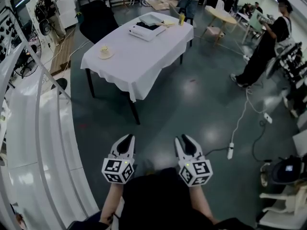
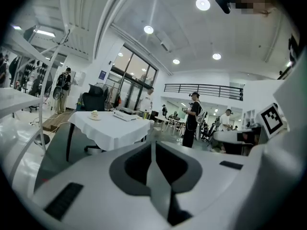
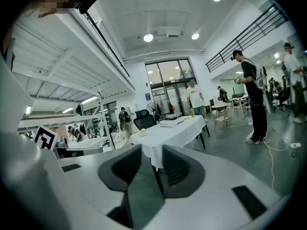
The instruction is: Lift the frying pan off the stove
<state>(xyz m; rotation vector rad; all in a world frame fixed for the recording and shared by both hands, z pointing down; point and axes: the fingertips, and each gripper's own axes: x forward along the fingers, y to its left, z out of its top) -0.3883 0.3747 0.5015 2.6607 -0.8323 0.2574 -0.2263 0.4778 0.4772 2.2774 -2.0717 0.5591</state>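
Both grippers hung low over the grey floor (image 1: 206,95), well apart from the white-clothed table (image 1: 144,61). The left gripper (image 1: 125,140) was pressed together and empty. The right gripper (image 1: 187,140) stood slightly spread, with nothing between its jaws. The frying pan couldn't be made out; perhaps it was on that table, too small to tell.

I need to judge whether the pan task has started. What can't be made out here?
Frying pan and stove: in no view; whether they lie outside the frames cannot be told.
White flat thing on the table: too small in the head view to name.
Thing on the small plate: too small in every view.
White shelving at left: cut off by the head view's edge.
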